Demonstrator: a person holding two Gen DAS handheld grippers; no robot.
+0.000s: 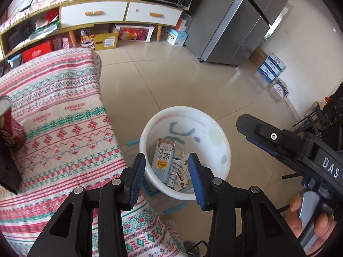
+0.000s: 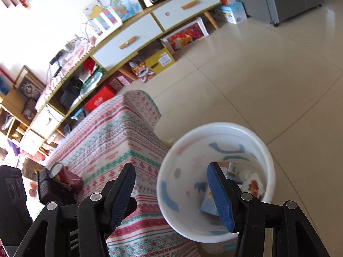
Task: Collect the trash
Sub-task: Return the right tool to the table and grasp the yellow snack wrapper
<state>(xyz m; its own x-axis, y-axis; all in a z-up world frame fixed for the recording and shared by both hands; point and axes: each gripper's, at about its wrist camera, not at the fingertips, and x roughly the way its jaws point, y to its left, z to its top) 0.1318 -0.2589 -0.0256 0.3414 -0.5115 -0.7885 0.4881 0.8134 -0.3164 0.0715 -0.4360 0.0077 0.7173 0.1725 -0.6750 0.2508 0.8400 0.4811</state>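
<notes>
White bin point(image 1: 225, 147) holds cartons point(image 1: 163, 160); we find both grippers point(image 1: 167, 182) point(image 2: 171, 194) above it, jaws apart, empty.

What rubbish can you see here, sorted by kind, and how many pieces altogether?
Light blue and white drink carton, in the white plastic bin: 1
Printed snack wrappers, in the bin: at least 2, overlapping
Red drinks can, on the patterned tablecloth: 1
Total: at least 4

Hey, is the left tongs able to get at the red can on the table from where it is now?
Probably yes. The left tongs are open and empty above the bin; the red can stands upright on the patterned cloth with nothing between.
</notes>
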